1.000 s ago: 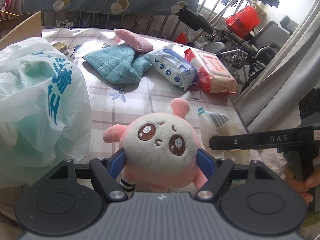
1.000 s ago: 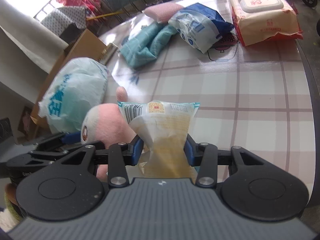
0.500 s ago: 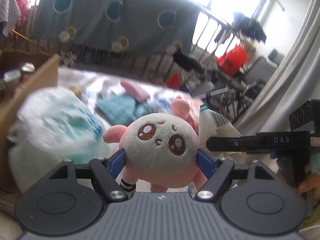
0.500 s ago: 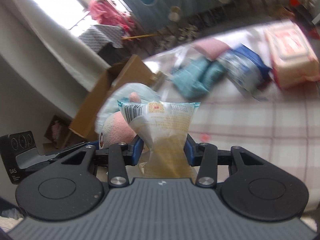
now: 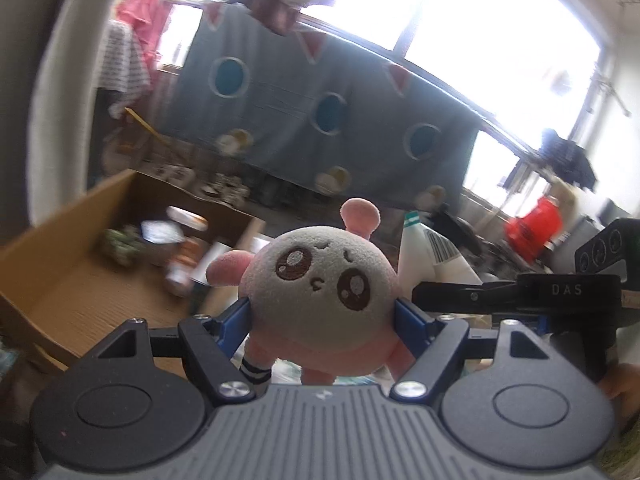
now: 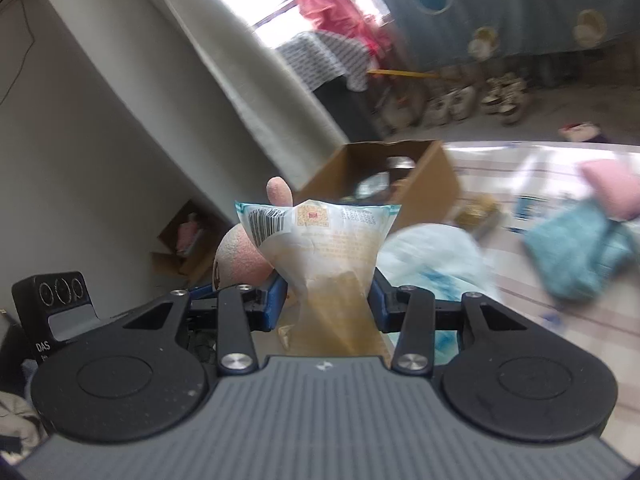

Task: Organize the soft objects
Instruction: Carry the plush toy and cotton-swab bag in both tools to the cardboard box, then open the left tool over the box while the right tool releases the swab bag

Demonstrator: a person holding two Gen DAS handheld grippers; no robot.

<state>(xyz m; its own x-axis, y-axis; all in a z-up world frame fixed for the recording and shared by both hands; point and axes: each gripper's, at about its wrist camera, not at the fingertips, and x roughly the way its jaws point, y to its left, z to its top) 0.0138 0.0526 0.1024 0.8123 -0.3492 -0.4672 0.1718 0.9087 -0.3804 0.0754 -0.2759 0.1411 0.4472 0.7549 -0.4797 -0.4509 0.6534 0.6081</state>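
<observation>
The left gripper (image 5: 322, 316) still pinches the round pink-and-white plush toy (image 5: 318, 292) between its blue pads; the right gripper (image 6: 326, 300) stays clamped on the crinkly clear-and-yellow snack packet (image 6: 324, 256). Both have risen since a second ago: the checked tablecloth (image 6: 552, 320) no longer fills the views. Beyond, the open brown cardboard box (image 5: 76, 276) now shows its inside, with blurred items in it. Farther off hangs the grey-blue dotted sheet (image 5: 320, 120).

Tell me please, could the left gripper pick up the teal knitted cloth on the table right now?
Probably not: the left gripper is shut on the pink plush toy, so the teal knitted cloth must wait.
</observation>
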